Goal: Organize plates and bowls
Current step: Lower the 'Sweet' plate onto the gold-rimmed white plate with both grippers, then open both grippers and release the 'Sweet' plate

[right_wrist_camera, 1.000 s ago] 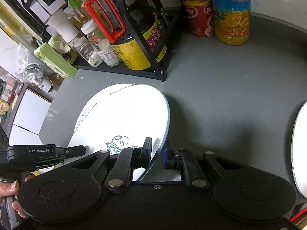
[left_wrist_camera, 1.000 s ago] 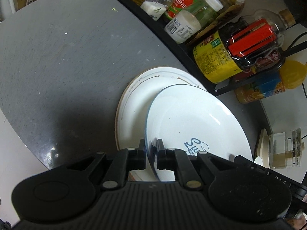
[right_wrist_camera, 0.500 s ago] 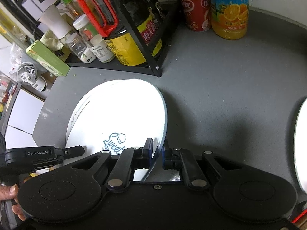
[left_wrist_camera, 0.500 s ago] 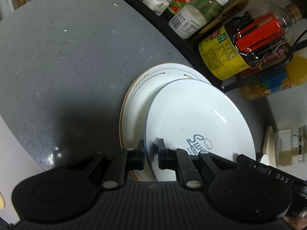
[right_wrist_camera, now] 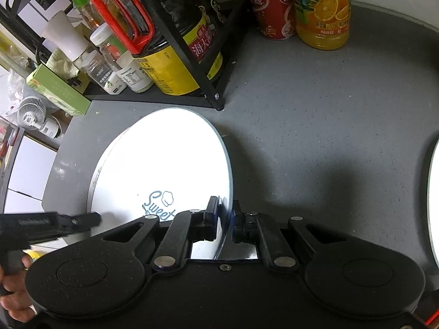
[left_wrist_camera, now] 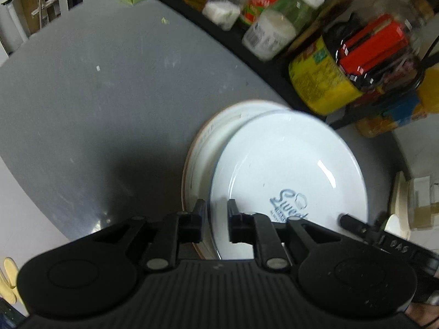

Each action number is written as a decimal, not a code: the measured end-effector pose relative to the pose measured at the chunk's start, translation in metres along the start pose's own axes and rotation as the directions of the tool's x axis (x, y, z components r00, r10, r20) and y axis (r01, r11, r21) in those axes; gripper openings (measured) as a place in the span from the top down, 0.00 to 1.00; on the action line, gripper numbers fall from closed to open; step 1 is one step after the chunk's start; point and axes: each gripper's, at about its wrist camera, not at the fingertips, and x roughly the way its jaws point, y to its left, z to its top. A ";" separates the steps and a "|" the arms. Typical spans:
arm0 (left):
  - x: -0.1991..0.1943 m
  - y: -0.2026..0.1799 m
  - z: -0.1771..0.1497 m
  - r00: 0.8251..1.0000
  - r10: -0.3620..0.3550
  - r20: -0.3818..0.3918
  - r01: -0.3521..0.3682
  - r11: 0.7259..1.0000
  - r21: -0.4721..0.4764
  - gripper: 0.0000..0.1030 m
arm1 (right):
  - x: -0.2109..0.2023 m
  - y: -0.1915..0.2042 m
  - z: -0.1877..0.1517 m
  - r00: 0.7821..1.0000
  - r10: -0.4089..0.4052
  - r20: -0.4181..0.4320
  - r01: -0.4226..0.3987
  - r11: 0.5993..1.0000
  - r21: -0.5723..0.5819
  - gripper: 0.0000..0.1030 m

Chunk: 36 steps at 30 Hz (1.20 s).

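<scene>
The left tongs (left_wrist_camera: pixel 214 220) now stand parted around the near-left rim of the white "Sweet" plate (left_wrist_camera: pixel 288 181); half a second ago they were pinched on that rim, and a gap now shows between each pad and the edge. The right tongs (right_wrist_camera: pixel 225 219) remain clenched on the same plate's opposite rim, the edge running between their two pads. The plate lies almost flat on a larger cream-rimmed plate (left_wrist_camera: pixel 208 148), overlapping it and shifted slightly right, so that only a crescent of the lower plate shows on the left. Compared with a second ago the printed plate sits lower and more level over the one beneath. Both rest on the grey table (left_wrist_camera: pixel 96 96). Just beyond them a black wire rack (right_wrist_camera: pixel 203 82) holds a dark sauce bottle (right_wrist_camera: pixel 189 44) and small jars. An orange juice bottle (right_wrist_camera: pixel 323 8) stands further right, and the edge of another white plate (right_wrist_camera: pixel 433 205) shows at the far right.
</scene>
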 end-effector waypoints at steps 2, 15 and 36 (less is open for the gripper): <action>-0.008 0.001 0.005 0.999 0.018 0.042 -0.018 1.000 0.016 0.63 | 0.001 0.000 0.000 1.000 0.000 0.001 0.000 1.000 0.000 0.92; 0.019 0.010 0.015 0.997 0.064 0.053 -0.066 0.997 0.040 0.54 | 0.010 0.004 0.003 1.000 -0.010 -0.006 0.010 1.000 0.007 0.89; 0.016 0.017 0.019 0.998 0.010 0.069 -0.011 1.000 0.018 0.84 | 0.020 0.005 0.004 0.999 0.009 -0.049 -0.006 0.999 0.046 0.79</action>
